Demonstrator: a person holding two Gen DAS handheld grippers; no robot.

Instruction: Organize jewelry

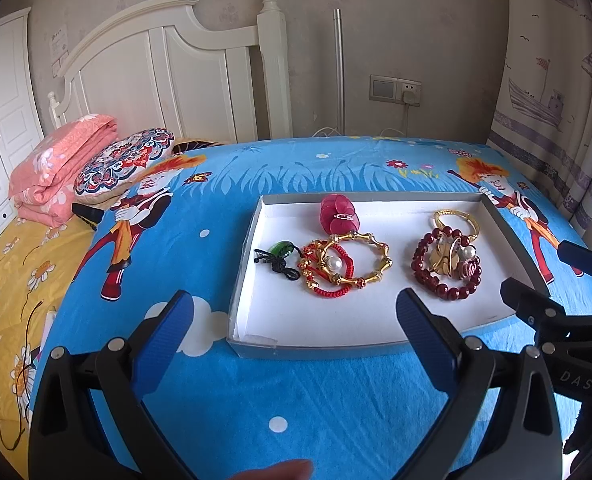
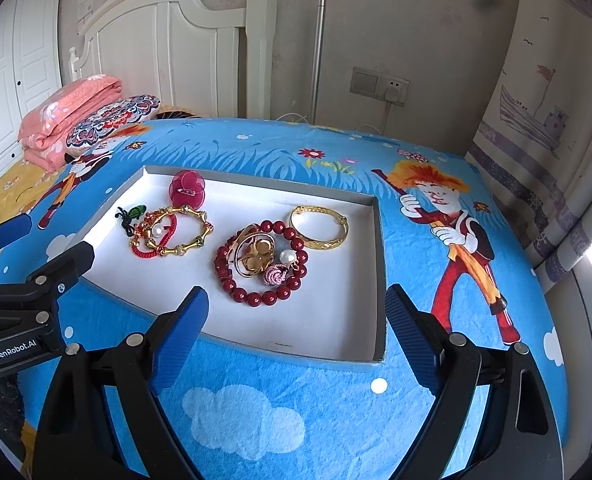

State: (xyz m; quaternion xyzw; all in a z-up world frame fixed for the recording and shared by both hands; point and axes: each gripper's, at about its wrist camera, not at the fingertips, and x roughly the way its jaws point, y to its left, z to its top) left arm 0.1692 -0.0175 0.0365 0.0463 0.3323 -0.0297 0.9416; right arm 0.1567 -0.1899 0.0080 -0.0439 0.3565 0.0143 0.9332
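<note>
A shallow white tray (image 1: 335, 328) (image 2: 335, 332) lies on the blue cartoon cloth and holds the jewelry. At its left are a gold bamboo-link bangle (image 1: 379, 254) (image 2: 206, 232), red cord bracelets (image 1: 327, 290) (image 2: 140, 254), a green pendant on black cord (image 1: 282, 250) (image 2: 136, 213) and a red flower clip (image 1: 337, 216) (image 2: 187, 191). At its right are a dark red bead bracelet (image 1: 447, 292) (image 2: 264, 298), a gold brooch (image 2: 254, 256) and a gold bangle (image 1: 455, 220) (image 2: 321, 224). My left gripper (image 1: 296, 320) and right gripper (image 2: 296, 308) are open and empty, just in front of the tray.
The cloth (image 1: 296, 400) covers a table beside a bed with a folded pink quilt (image 1: 60, 168) and a patterned pillow (image 1: 124, 160). A white headboard (image 1: 168, 72), a wall socket (image 1: 395, 90) and a curtain (image 1: 555, 80) stand behind.
</note>
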